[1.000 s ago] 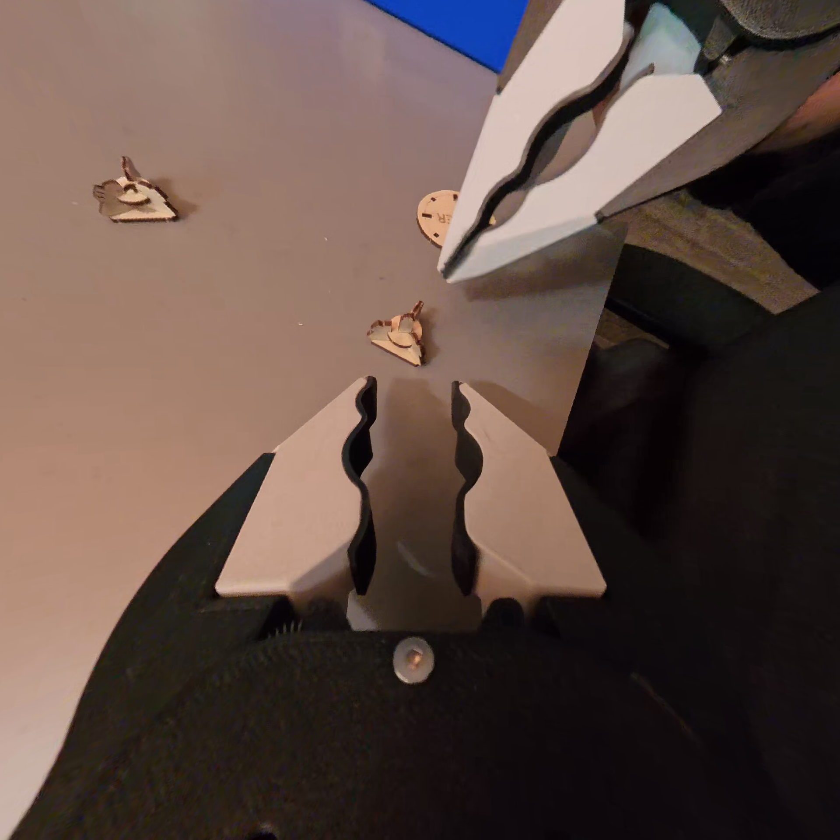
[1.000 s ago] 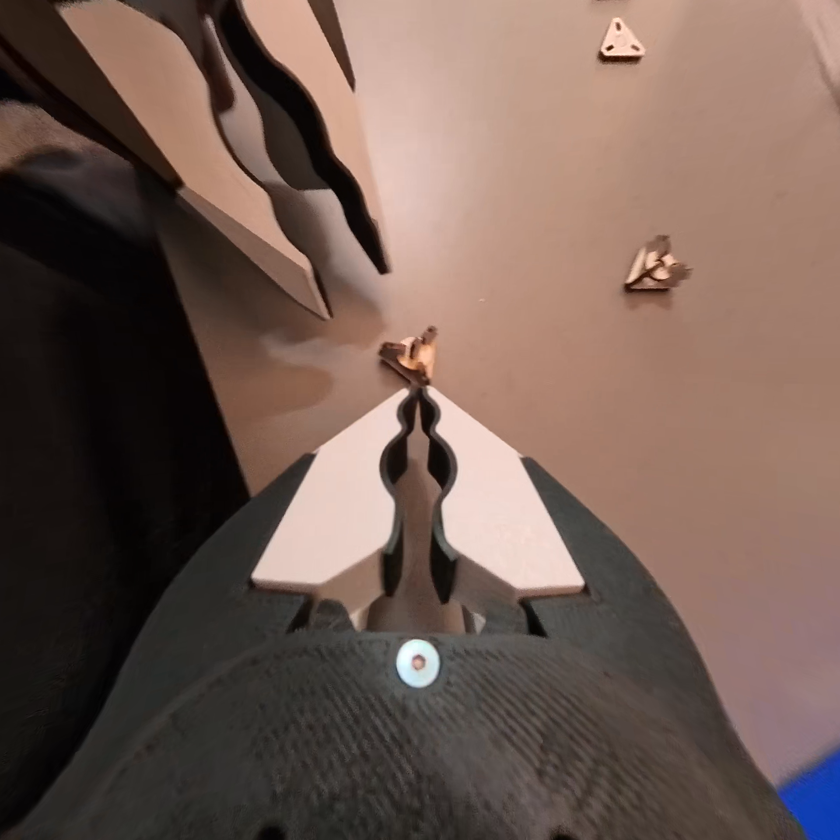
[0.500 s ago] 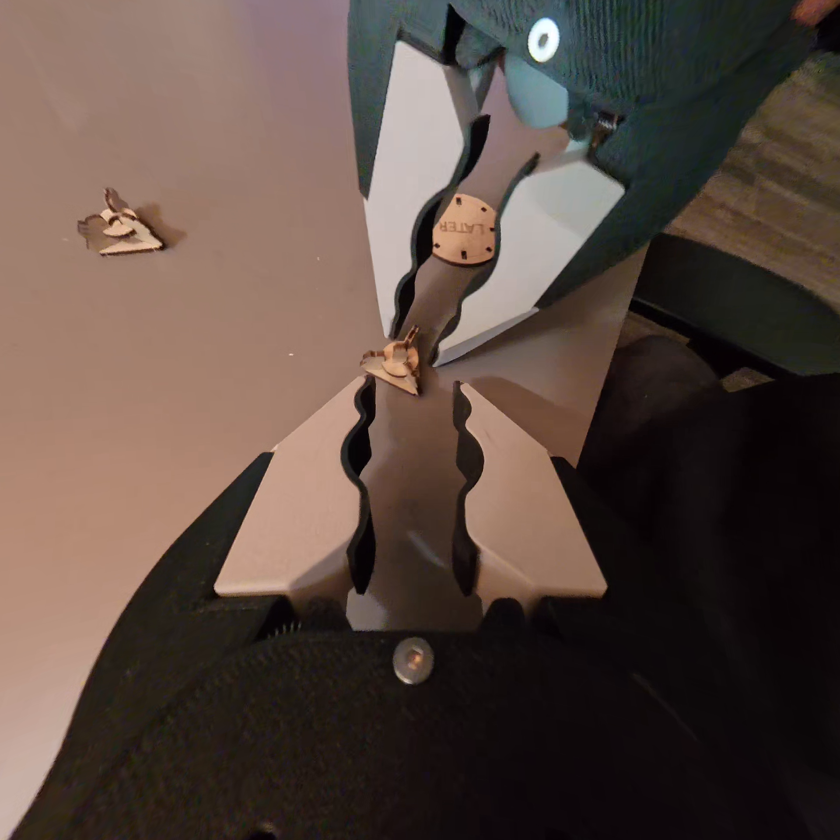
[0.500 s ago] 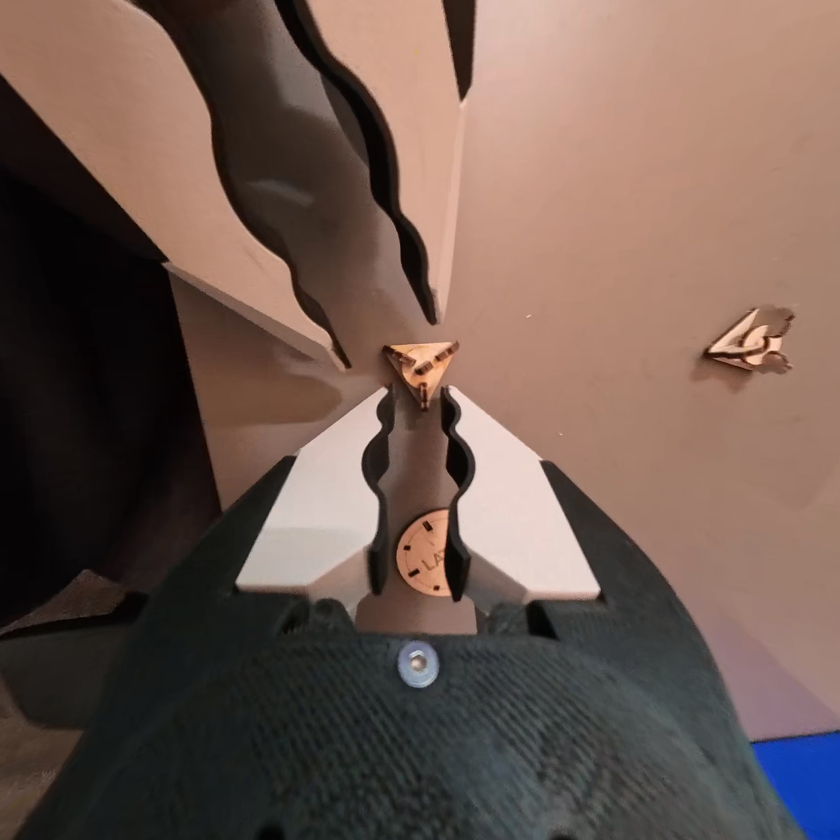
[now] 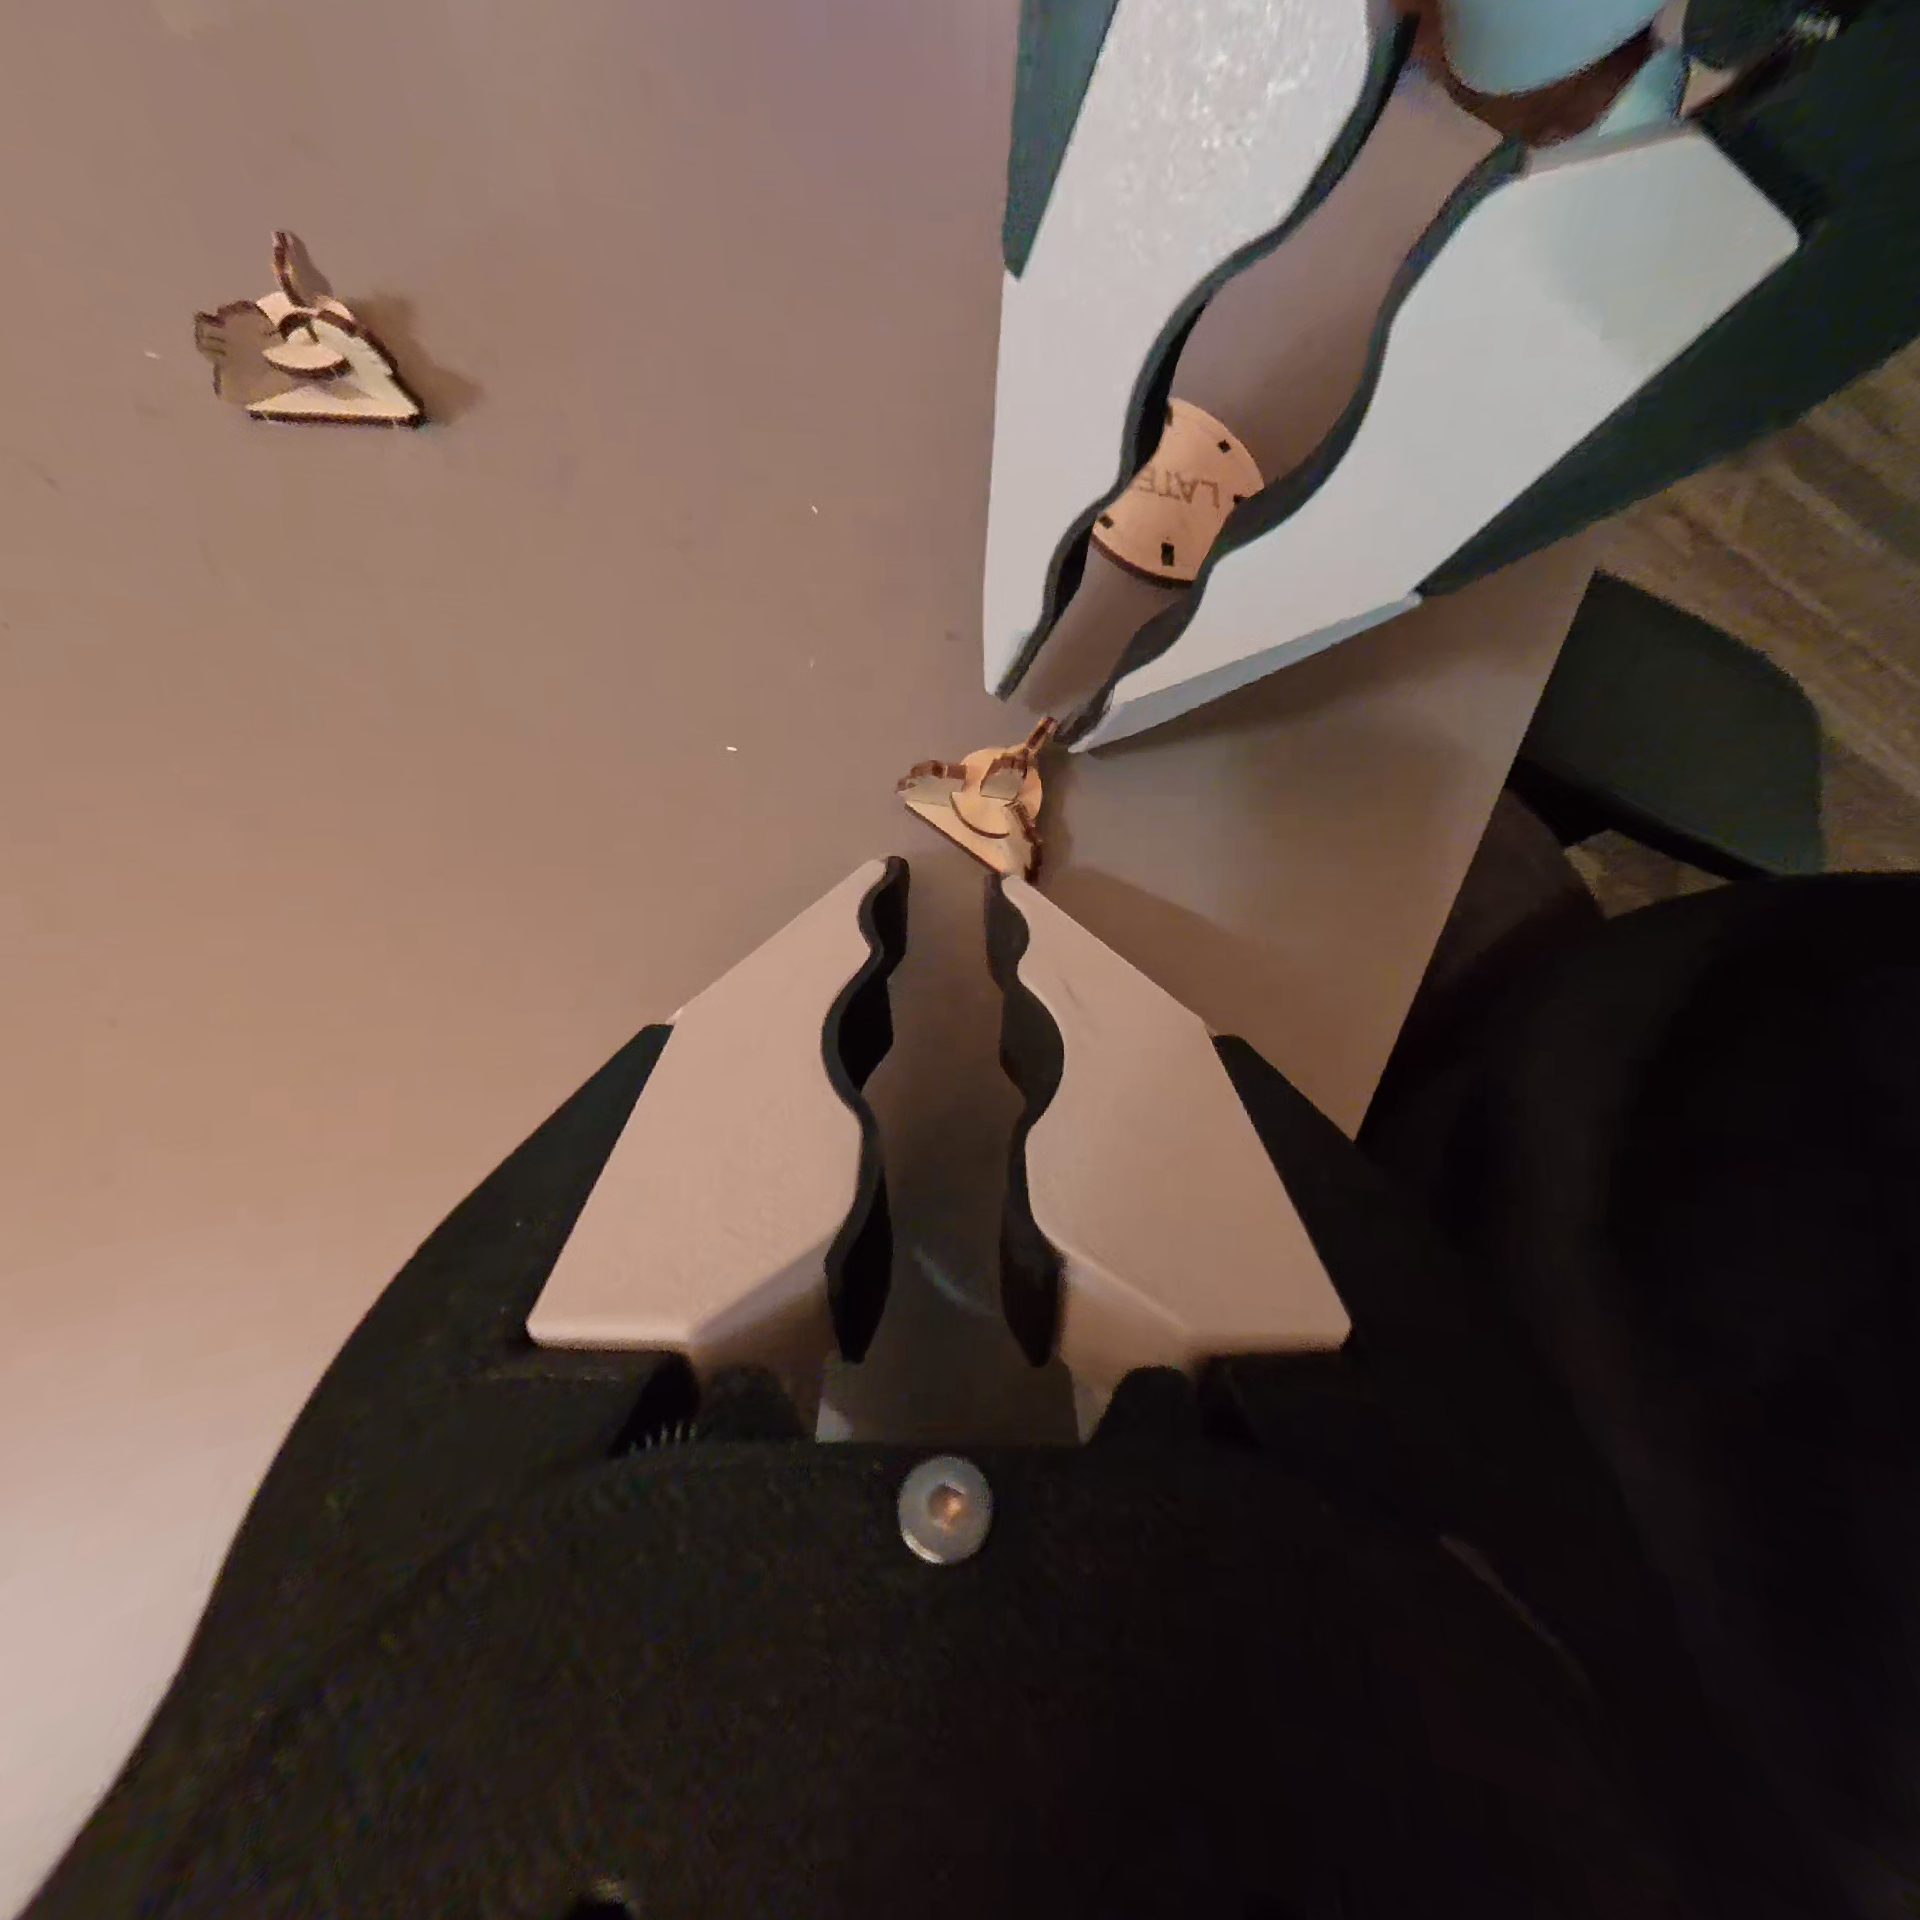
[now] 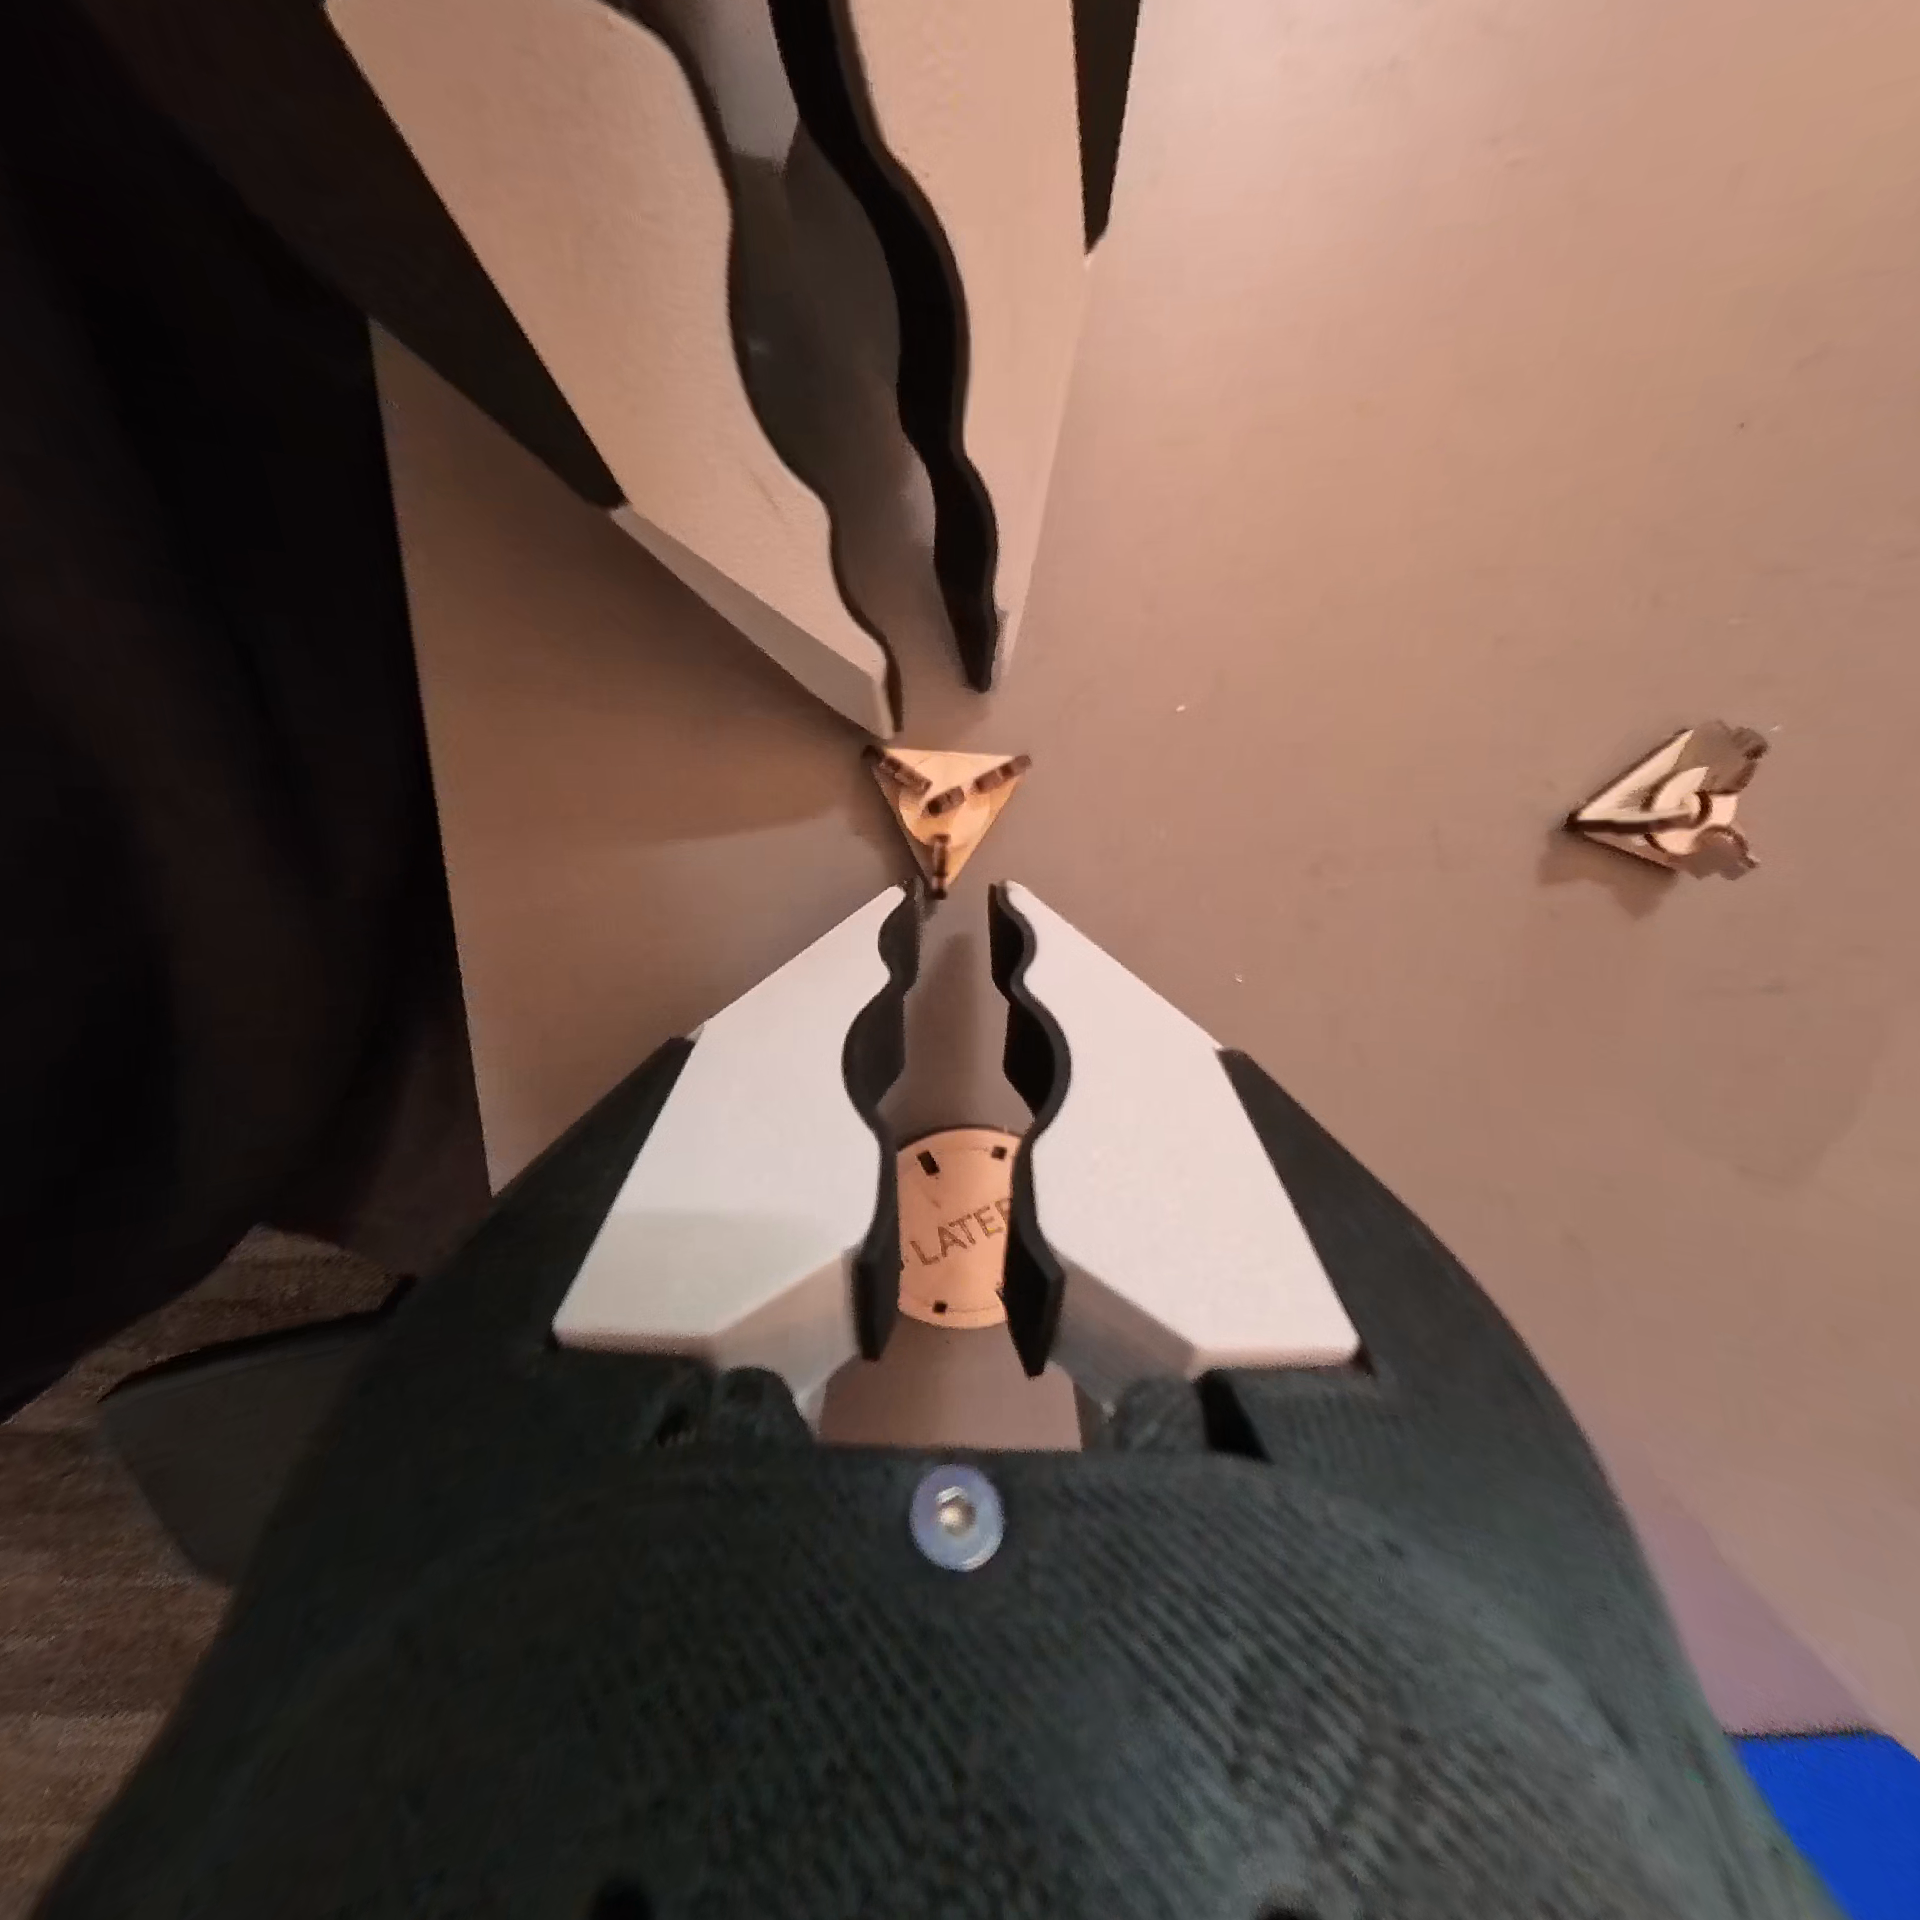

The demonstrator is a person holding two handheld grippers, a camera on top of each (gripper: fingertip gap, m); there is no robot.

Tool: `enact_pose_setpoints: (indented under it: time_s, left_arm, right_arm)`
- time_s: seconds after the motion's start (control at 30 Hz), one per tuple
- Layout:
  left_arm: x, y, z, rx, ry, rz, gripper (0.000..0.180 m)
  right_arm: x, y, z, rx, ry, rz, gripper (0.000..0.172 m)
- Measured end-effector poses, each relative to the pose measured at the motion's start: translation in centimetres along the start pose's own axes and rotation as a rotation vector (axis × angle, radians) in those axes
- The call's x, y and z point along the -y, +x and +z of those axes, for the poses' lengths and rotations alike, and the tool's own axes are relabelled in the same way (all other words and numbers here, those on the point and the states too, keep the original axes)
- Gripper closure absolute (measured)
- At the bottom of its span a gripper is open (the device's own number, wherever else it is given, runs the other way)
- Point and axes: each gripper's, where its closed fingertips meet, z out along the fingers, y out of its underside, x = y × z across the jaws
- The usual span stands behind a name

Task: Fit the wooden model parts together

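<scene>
A small triangular wooden piece [image 5: 977, 805] with upright tabs lies on the brown table [image 5: 520, 727], near its edge. My left gripper [image 5: 945, 873] is open and holds nothing; its tips sit just short of the piece, and the right tip is at one corner. My right gripper [image 6: 948, 891] faces it from the other side, open and holding nothing. One tab of the piece [image 6: 940, 810] stands by its left fingertip [image 6: 899, 904]. A round wooden disc [image 6: 956, 1236] lies on the table under the right gripper, seen between its fingers. The right gripper [image 5: 1055, 717] and the disc [image 5: 1179, 499] also show in the left wrist view.
A second small wooden assembly [image 5: 307, 353] lies farther out on the table; it also shows in the right wrist view [image 6: 1662, 810]. The table edge [image 5: 1455, 935] runs close by, with a dark chair [image 5: 1662, 727] beyond. A blue surface [image 6: 1870, 1787] lies at the far corner. Left and right tips are no more than a few centimetres apart.
The right gripper came over the disc to the triangular piece and opened from shut. The left jaws narrowed. Both sets of tips now stand closer to the piece.
</scene>
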Motion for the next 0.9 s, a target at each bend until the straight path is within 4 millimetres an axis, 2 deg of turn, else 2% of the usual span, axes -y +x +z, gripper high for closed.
enact_pose_setpoints:
  time_s: [0.1, 0.3, 0.67, 0.9]
  left_arm:
    - [0.3, -0.4, -0.3, -0.005, 0.025, -0.042, 0.172]
    - [0.6, 0.1, -0.6, -0.049, 0.057, -0.046, 0.173]
    - [-0.4, 0.8, 0.3, -0.042, -0.035, 0.035, 0.173]
    - [0.0, 0.5, 0.2, -0.046, -0.009, 0.006, 0.171]
  right_arm:
    - [0.0, 0.0, 0.2, -0.01, -0.028, -0.018, 0.163]
    - [0.4, -0.2, 0.2, -0.02, -0.042, -0.017, 0.163]
    - [0.3, -0.3, 0.2, -0.03, -0.069, -0.015, 0.169]
    - [0.1, -0.1, 0.1, -0.037, -0.092, -0.02, 0.169]
